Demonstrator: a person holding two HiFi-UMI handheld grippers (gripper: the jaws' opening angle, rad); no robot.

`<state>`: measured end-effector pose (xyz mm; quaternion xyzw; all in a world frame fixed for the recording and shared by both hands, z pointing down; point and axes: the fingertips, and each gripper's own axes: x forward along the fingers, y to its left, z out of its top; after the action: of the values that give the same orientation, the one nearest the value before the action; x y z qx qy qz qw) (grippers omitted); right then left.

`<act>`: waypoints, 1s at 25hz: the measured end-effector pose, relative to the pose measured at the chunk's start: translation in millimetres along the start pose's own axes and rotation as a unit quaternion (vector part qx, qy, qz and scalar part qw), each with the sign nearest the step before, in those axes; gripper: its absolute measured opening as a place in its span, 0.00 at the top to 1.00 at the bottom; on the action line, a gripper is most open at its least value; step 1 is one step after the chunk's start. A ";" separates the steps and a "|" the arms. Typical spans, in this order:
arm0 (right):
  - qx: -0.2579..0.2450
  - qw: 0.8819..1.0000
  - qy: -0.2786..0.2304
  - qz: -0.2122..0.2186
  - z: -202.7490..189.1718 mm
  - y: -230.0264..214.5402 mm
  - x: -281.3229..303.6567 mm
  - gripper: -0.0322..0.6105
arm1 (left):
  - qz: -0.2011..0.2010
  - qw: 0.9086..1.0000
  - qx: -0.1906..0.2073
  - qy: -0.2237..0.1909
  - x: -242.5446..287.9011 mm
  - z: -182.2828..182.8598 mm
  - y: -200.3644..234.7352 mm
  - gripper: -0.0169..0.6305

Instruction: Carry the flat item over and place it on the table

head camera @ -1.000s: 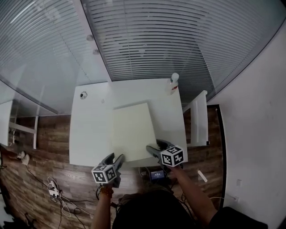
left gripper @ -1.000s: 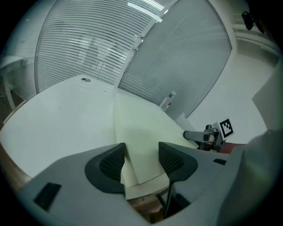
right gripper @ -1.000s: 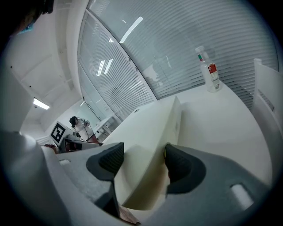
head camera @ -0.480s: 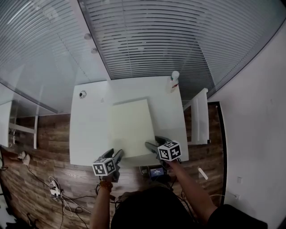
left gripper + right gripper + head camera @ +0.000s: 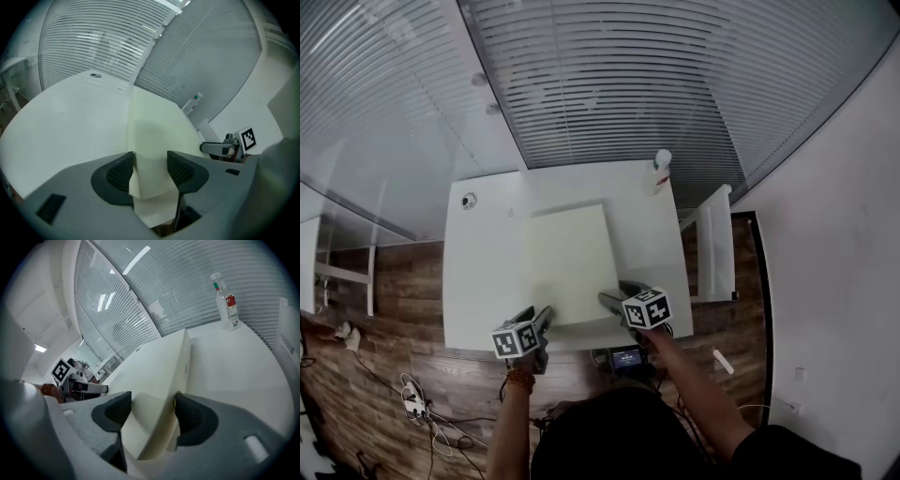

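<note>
The flat item is a pale cream board (image 5: 572, 261) that lies low over the white table (image 5: 486, 272), with its near edge at the table's front edge. My left gripper (image 5: 546, 315) is shut on the board's near left corner. My right gripper (image 5: 609, 301) is shut on the near right corner. In the left gripper view the board (image 5: 154, 131) runs out from between the jaws of the left gripper (image 5: 150, 171). The right gripper view shows the board's thick edge (image 5: 161, 376) pinched in the right gripper (image 5: 152, 413). Whether the board rests fully on the table is unclear.
A clear bottle (image 5: 661, 172) with a red label stands at the table's far right corner. A small round fitting (image 5: 469, 200) sits at the far left. A white frame (image 5: 712, 246) stands right of the table. Slatted blinds lie beyond it, and cables (image 5: 417, 403) lie on the wooden floor.
Both grippers and the board have moved a little forward, so the board lies farther onto the table. The grip on both corners is unchanged.
</note>
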<state>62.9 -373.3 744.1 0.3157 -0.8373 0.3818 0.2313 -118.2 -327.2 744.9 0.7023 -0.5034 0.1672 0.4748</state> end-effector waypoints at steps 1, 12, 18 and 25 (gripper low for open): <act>0.002 1.000 0.003 -0.003 0.3 -2.1 1.8 0.50 | 0.001 1.000 -0.004 0.000 2.0 2.1 0.9 0.63; -0.027 0.998 -0.013 -0.059 1.3 -4.6 -0.7 0.47 | 0.026 0.999 0.008 -0.018 -8.3 -4.9 2.2 0.63; -0.061 0.993 -0.047 -0.086 10.2 -0.5 -14.2 0.47 | 0.013 0.999 0.012 -0.038 -21.9 -15.7 -6.5 0.63; -0.088 0.991 -0.077 -0.072 12.3 20.6 -31.3 0.47 | 0.001 0.998 0.038 -0.059 -37.0 -19.6 -21.6 0.63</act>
<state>68.3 -361.5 706.9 0.3826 -0.8578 0.2637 0.2195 -110.9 -289.7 717.4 0.7279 -0.5249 0.1450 0.4166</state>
